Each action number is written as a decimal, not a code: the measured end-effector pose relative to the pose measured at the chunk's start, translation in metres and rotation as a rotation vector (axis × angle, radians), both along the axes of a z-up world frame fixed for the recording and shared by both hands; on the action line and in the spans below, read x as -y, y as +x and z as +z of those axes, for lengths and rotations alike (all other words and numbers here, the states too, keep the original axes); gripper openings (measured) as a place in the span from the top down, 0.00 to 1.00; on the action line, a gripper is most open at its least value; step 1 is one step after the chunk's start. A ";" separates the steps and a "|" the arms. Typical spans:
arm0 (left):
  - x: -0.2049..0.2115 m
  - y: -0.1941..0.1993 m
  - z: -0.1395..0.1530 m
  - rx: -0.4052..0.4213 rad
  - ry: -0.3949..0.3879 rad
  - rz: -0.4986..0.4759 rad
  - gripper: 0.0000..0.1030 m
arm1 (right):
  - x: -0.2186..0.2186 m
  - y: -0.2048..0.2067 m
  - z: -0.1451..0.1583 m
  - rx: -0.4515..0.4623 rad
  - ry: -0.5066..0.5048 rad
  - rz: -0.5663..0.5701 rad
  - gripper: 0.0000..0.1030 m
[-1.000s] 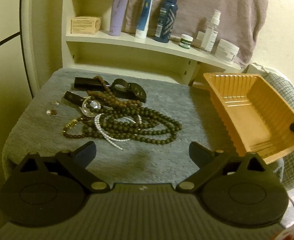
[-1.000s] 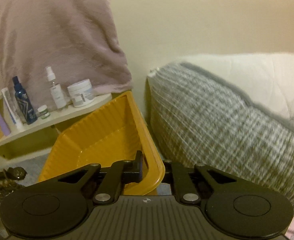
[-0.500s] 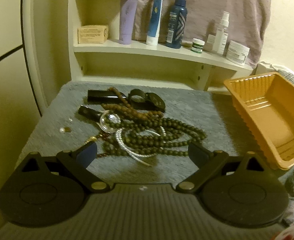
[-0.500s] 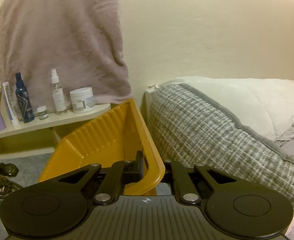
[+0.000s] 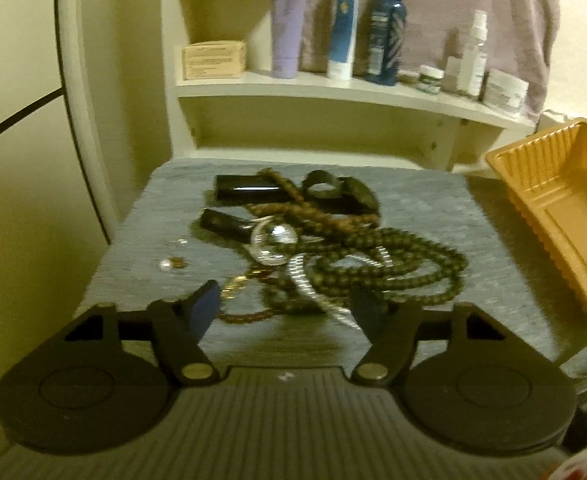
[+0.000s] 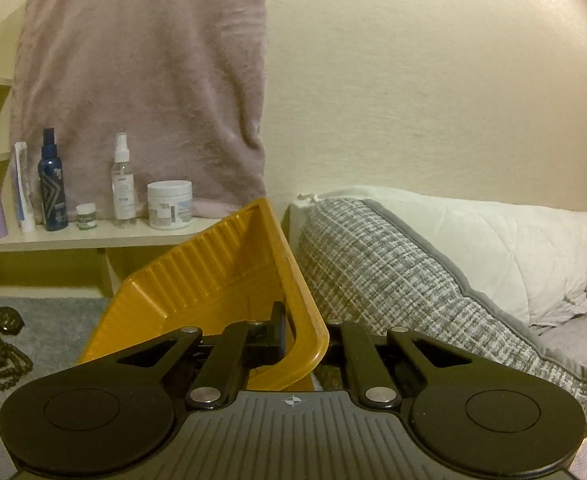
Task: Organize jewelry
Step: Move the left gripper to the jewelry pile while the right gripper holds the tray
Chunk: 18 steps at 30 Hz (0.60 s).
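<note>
Step in hand: judged from the layout, the sorting has not begun; the tray is being brought to the pile and nothing lies in it yet.

Right gripper (image 6: 299, 334): its fingers are clamped on the near corner rim of the orange tray (image 6: 213, 276), one finger inside the wall and the other hidden behind it. The tray looks tilted, with its far end raised.

Left gripper (image 5: 287, 304): its fingers stand wide apart and hold nothing. It hovers just short of the near edge of the jewelry pile (image 5: 333, 248).

Jewelry: a tangle on the grey surface (image 5: 433, 208). Dark green bead strands (image 5: 413, 268) loop over a silver chain (image 5: 301, 280), with brown beads (image 5: 309, 212) behind them and a clear round piece (image 5: 271, 242) in the middle. Two dark bars (image 5: 245, 190) and a black strap-like item (image 5: 345, 188) lie at the far side. A few small loose pieces (image 5: 171, 265) sit apart on the left.

Tray position: at the right edge of the surface, near the pile but not touching it.

Surroundings: a shelf (image 5: 333, 88) with bottles and jars behind, and a grey woven pillow (image 6: 393, 280) to the right.

Next move: probably setting the tray flat beside the pile, then closing the left fingers on one strand. The strands overlap, so a low, narrow pinch on an outer loop would lift one without dragging the rest.
</note>
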<state>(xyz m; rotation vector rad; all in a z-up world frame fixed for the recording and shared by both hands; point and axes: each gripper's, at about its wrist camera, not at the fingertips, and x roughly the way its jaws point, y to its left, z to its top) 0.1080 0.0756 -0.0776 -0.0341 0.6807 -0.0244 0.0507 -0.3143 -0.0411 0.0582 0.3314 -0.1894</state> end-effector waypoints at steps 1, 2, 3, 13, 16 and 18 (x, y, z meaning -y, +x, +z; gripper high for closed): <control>-0.004 0.002 -0.001 -0.004 0.004 0.003 0.47 | 0.000 0.001 0.000 -0.002 -0.002 0.000 0.93; -0.007 0.003 -0.001 -0.007 0.006 0.007 0.49 | 0.001 0.001 0.000 -0.002 -0.004 0.001 0.93; -0.011 0.005 -0.001 -0.007 0.011 0.010 0.50 | 0.001 0.002 0.000 -0.004 -0.006 0.001 0.93; -0.038 0.029 -0.009 0.006 0.155 0.067 0.72 | -0.001 0.007 -0.001 -0.011 -0.013 0.001 0.92; -0.043 0.035 -0.015 0.003 0.191 0.069 0.75 | 0.000 0.008 -0.001 -0.014 -0.012 -0.001 0.92; -0.045 0.037 -0.017 0.010 0.201 0.062 0.77 | -0.001 0.008 -0.001 -0.016 -0.015 0.001 0.92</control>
